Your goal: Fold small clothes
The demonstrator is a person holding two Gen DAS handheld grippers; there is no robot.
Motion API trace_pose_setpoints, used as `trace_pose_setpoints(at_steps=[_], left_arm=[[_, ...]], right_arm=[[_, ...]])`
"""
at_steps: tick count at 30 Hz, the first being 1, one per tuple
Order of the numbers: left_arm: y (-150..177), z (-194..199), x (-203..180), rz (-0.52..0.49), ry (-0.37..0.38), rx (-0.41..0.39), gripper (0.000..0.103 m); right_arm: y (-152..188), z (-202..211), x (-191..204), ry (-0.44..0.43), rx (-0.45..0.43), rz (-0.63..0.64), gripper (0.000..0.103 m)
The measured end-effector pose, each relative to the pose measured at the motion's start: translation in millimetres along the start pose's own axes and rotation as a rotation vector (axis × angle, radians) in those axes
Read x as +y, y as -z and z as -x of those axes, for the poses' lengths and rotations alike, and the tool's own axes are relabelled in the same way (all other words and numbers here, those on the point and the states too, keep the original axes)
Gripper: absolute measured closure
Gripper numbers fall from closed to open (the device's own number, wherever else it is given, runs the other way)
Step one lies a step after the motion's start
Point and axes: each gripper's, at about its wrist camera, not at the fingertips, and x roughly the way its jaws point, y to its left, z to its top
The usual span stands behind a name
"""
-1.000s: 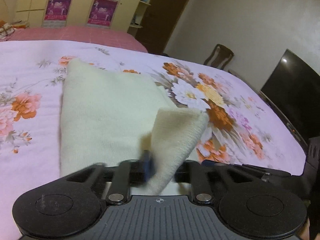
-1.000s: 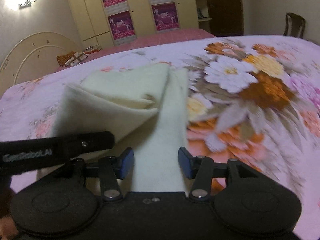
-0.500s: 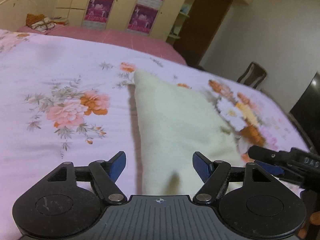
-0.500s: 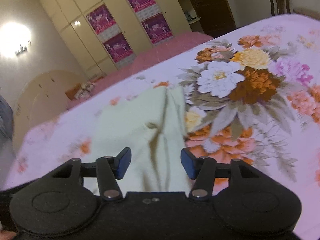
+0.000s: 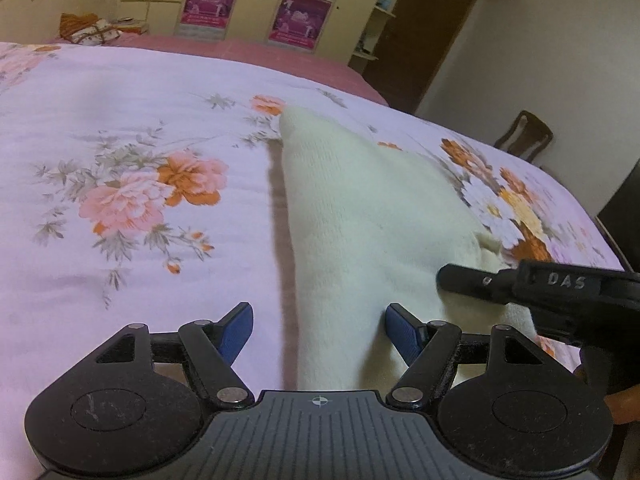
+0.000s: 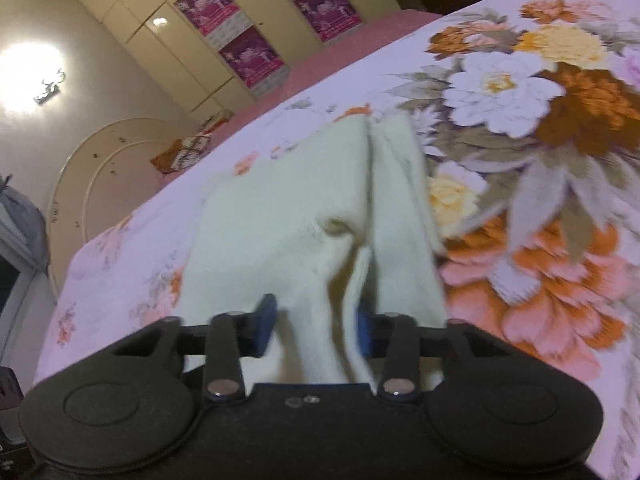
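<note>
A cream knitted garment (image 5: 360, 216) lies folded on the floral bedsheet (image 5: 120, 128). My left gripper (image 5: 319, 330) is open, with the garment's near left edge between its blue fingers. The right gripper's black body (image 5: 552, 284) shows at the right of that view, over the garment's right side. In the right wrist view the garment (image 6: 288, 216) has a raised fold running toward me. My right gripper (image 6: 314, 326) is open, and the fold stands between its fingers; the picture is blurred.
The bed fills both views. A pink sheet strip, wardrobe with purple posters (image 5: 304, 12) and curved headboard (image 6: 100, 176) lie beyond. A wooden chair (image 5: 524, 132) and a dark screen (image 5: 624, 200) stand at the right.
My left gripper let go of the garment's corner, opened and moved to the garment's left edge. My right gripper stayed open and tilted, closing in on the raised fold.
</note>
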Motion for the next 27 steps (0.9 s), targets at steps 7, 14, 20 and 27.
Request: trace_pose_setpoints(at_steps=[7,14,20,27], left_arm=[[-12.1,0.6,-2.5,0.017,0.008,-0.034,0.031],[6.1,-10.4,-18.3,-0.038,0.023,0.022,0.031],[2.0,-4.3,-14.4,-0.04,0.023,0.018,0.031],[-15.0,-3.5,-0.5,-0.007,0.003,-0.021,0.031]], right_arm=[[-6.2,21.1,17.1,0.045,-0.115,0.124,0.095],[9.6,36.6,-11.9,0.128,-0.075,0.092,0.096],[17.8,39.5,-25.7,0.035,-0.044,-0.051,0.081],[-3.8,23.8,-17.6,0.001,-0.062,-0.029,0.076]])
